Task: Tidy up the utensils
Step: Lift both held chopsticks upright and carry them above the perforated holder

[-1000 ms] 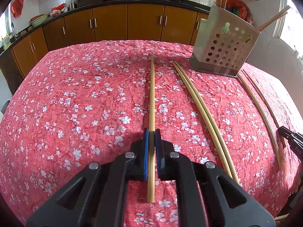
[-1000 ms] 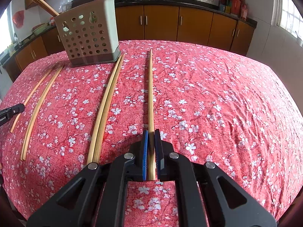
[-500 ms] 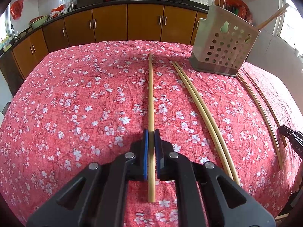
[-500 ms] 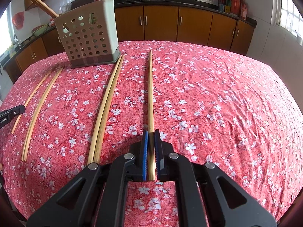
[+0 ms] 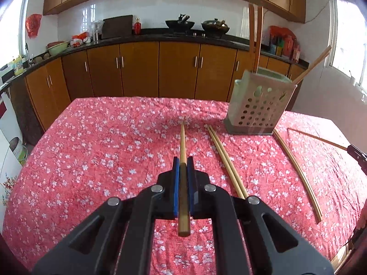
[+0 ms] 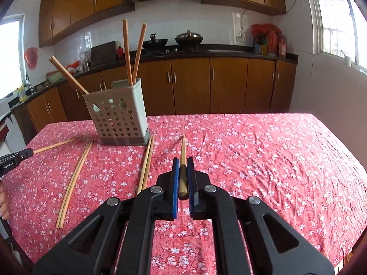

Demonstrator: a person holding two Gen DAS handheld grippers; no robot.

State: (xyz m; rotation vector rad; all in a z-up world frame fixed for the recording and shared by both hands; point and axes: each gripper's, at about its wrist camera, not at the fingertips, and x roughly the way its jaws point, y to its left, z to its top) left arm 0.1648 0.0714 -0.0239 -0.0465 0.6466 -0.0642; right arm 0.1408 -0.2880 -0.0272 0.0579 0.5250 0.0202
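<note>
My left gripper (image 5: 182, 163) is shut on a bamboo chopstick (image 5: 182, 146), held above the red flowered tablecloth (image 5: 103, 151) with its tip pointing away. My right gripper (image 6: 182, 161) is likewise shut on another chopstick (image 6: 182, 149), also raised. A grey perforated utensil holder (image 5: 259, 107) (image 6: 119, 119) stands at the back of the table with several chopsticks in it. One chopstick pair (image 5: 226, 160) (image 6: 76, 174) lies flat on the cloth and a second pair (image 5: 296, 165) (image 6: 145, 167) lies beside it. Each view shows the other gripper at its edge: the right gripper (image 5: 356, 154) and the left gripper (image 6: 16, 158).
Wooden kitchen cabinets (image 5: 137, 68) and a dark counter with pots (image 6: 188, 39) run behind the table. The cloth drops off at the table's far edge (image 6: 229, 115) and side edges. A person's fingers (image 6: 3, 197) show at the left border of the right wrist view.
Both grippers have risen and tipped up, lifting their chopsticks off the cloth. The holder and the chopstick pairs on the table stayed put.
</note>
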